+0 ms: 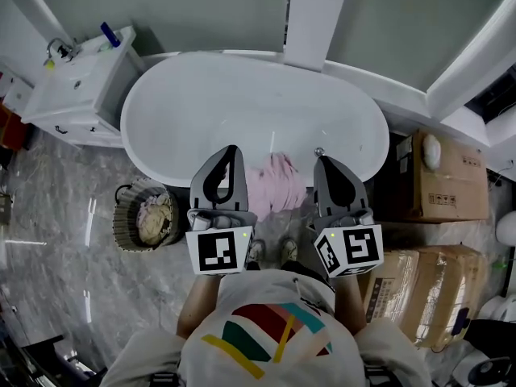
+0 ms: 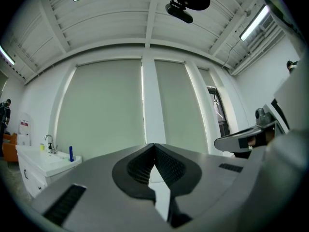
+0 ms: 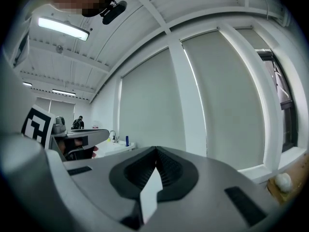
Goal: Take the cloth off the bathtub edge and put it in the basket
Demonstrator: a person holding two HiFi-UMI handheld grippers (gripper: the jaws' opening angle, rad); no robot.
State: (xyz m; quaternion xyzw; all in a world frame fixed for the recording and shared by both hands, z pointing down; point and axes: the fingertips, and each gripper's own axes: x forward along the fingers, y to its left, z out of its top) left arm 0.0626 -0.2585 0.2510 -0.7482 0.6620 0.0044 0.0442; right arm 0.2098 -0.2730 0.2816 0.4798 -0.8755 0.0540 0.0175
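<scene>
- The left gripper (image 1: 230, 151) has its jaws pressed fully together with nothing between them; its own view shows the tips meeting against pale window blinds (image 2: 106, 110).
- The right gripper (image 1: 322, 162) is the same: jaws closed tip to tip, and empty.
- Both grippers are held side by side and point level over the near rim of the white bathtub (image 1: 201, 95).
- The pink cloth (image 1: 276, 185) hangs bunched over that near rim. In the head view it shows between the two grippers, and neither touches it.
- The woven basket (image 1: 129, 230) stands on the grey marble floor (image 1: 56, 216), just beside the tub's left end and to the left of the left gripper. Some pale fabric already lies inside it.
- A white sink cabinet (image 1: 68, 95) with a blue bottle (image 1: 110, 35) on it stands at the far left.
- Cardboard boxes (image 1: 443, 184) are stacked to the right of the tub.
</scene>
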